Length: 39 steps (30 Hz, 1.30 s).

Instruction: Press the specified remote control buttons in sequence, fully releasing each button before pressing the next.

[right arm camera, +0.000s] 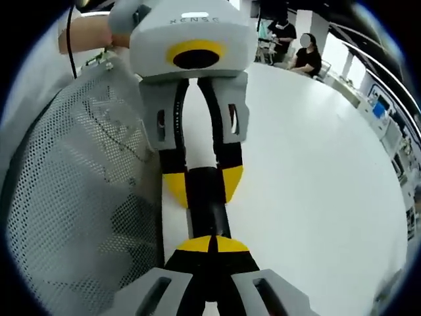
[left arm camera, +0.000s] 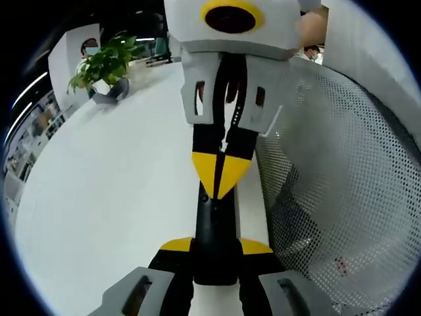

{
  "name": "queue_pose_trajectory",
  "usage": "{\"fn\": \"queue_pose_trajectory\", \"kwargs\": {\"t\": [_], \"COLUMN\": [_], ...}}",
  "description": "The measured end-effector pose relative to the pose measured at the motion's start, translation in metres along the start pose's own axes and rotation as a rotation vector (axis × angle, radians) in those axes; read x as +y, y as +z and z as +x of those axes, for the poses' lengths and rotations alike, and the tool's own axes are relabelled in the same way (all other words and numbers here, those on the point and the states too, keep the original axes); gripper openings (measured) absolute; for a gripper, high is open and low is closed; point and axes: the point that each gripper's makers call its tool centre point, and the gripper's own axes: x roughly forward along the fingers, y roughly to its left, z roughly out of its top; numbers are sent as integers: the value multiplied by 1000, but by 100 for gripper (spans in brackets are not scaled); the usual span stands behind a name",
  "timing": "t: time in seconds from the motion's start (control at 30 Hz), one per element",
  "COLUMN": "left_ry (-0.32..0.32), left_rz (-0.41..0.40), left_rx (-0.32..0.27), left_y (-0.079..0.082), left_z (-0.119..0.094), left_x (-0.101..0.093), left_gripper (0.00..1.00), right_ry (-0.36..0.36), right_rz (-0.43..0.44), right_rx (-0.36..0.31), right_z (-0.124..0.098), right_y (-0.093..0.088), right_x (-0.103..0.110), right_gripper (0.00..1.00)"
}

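Note:
A slim black remote control (left arm camera: 214, 224) is held over the white table (left arm camera: 118, 197). My left gripper (left arm camera: 216, 247) is shut on the remote's sides, one yellow tip on each edge. The right gripper (left arm camera: 220, 176) comes in from the top of the left gripper view with its yellow tips together, resting on the remote's upper face. In the right gripper view the right gripper (right arm camera: 212, 245) is shut with its tips on the remote (right arm camera: 207, 201), and the left gripper (right arm camera: 204, 183) clamps the far end. The buttons are hidden.
A white perforated mesh chair back (left arm camera: 342, 191), (right arm camera: 72, 197) stands close beside the grippers at the table's edge. A potted plant (left arm camera: 105, 66) sits at the far end of the table. Two people (right arm camera: 306, 56) sit beyond the table (right arm camera: 316, 171). A person's hand (right arm camera: 85, 33) holds the left gripper.

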Motion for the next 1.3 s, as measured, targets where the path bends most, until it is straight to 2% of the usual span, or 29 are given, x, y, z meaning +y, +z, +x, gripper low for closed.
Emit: {"fn": "queue_pose_trajectory", "kwargs": {"t": [0.2,0.4,0.67,0.73,0.97,1.3], "left_ry": [-2,-4,2,2,3,1], "left_rz": [4,3,-10,-9,-11,-5], "left_rx": [12,12,9,10,7,-2], "left_y": [0,0,0,0,0,0], "left_z": [0,1,1,1,1,1], "left_x": [0,1,1,1,1,1], "left_gripper": [23,24,23,23,23,23], "right_ry": [-24,46,58,51,27,74], "right_rz": [-17,161,182,167,212,292], "right_rx": [7,-53,-23,-8,47,48], "right_z": [1,-1,0,0,2,4], "right_y": [1,2,-1,0,-1,-1], "right_x": [-2,-5,-11,-10,-12,-17], "right_gripper": [0,0,0,0,0,0]}}
